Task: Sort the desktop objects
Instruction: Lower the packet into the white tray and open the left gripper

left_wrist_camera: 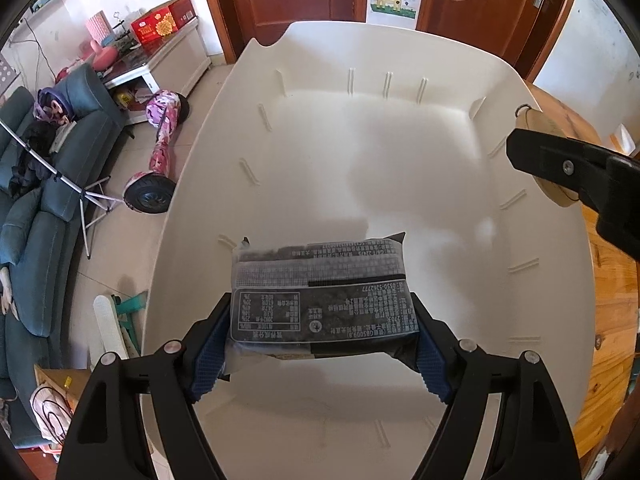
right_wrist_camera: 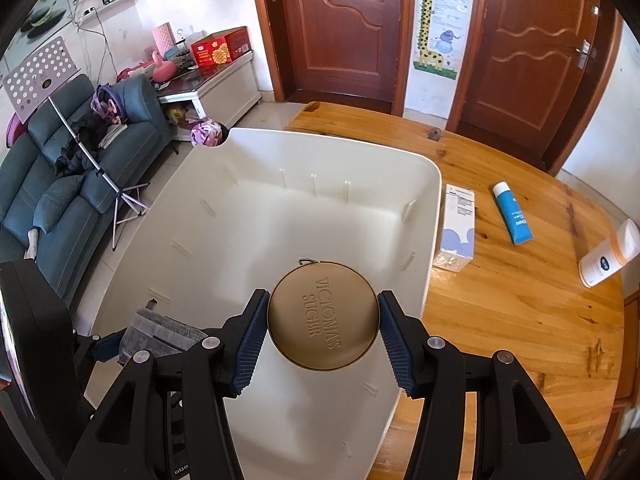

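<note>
The left gripper (left_wrist_camera: pixel 322 344) clamped a grey printed food packet (left_wrist_camera: pixel 320 300) wide; the right gripper (right_wrist_camera: pixel 323 334) pinched a round tan zip case (right_wrist_camera: pixel 323 316), at three o'clock of it.

The printed packet (left_wrist_camera: pixel 320 300) hides its own front, and the white bottle (right_wrist_camera: pixel 608 258) is cut by the picture's edge.

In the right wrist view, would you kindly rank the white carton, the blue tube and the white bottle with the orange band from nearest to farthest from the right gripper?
From the right gripper, holding the round tan case:
1. White carton, beside the bin's right wall.
2. Blue tube, lying further right on the table.
3. White bottle with the orange band, near the table's right edge.
</note>
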The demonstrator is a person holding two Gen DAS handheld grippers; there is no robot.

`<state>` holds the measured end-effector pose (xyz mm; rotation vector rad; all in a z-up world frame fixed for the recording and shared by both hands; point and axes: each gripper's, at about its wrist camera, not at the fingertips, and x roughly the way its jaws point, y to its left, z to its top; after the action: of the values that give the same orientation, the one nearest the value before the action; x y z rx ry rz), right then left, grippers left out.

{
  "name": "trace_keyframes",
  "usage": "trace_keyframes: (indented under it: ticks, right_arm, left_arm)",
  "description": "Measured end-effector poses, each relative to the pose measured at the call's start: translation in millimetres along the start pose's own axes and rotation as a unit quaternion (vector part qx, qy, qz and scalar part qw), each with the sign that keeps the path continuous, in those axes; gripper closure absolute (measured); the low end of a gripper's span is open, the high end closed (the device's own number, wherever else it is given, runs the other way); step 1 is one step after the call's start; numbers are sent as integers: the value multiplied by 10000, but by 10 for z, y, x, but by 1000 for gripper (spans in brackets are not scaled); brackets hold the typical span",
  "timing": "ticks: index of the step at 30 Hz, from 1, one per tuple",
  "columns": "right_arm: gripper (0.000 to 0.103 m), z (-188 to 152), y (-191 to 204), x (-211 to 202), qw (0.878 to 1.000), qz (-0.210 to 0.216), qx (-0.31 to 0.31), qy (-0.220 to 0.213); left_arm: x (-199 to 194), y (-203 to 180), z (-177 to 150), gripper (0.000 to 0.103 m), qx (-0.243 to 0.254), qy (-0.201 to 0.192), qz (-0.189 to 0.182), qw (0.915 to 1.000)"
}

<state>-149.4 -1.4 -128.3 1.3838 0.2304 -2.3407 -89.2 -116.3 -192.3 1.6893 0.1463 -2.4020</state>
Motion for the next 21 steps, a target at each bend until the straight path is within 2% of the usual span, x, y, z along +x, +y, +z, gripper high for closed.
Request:
trace_keyframes:
  ticks: [6, 12, 15, 19, 21]
  right_arm:
    - [49, -17, 15, 14, 10000, 8, -24, 35]
    - [49, -31, 39, 23, 10000, 30, -47, 47]
    - [49, -36, 55, 28, 10000, 45, -71, 43]
    - [49, -35, 67, 33, 10000, 57, -67, 43]
    - [49, -31, 72, 35, 10000, 51, -71, 42]
  left_arm:
    - [-76, -40, -35, 23, 61, -117, -6, 9999]
    - [-146, -44, -44, 23, 126, -236, -251, 9993]
    - [-174, -55, -38, 17, 163, -300, -360, 9988]
    - [-210, -60, -15, 0, 174, -386, -339, 9985]
    - [-234, -64, -6, 0, 196, -457, -311, 9983]
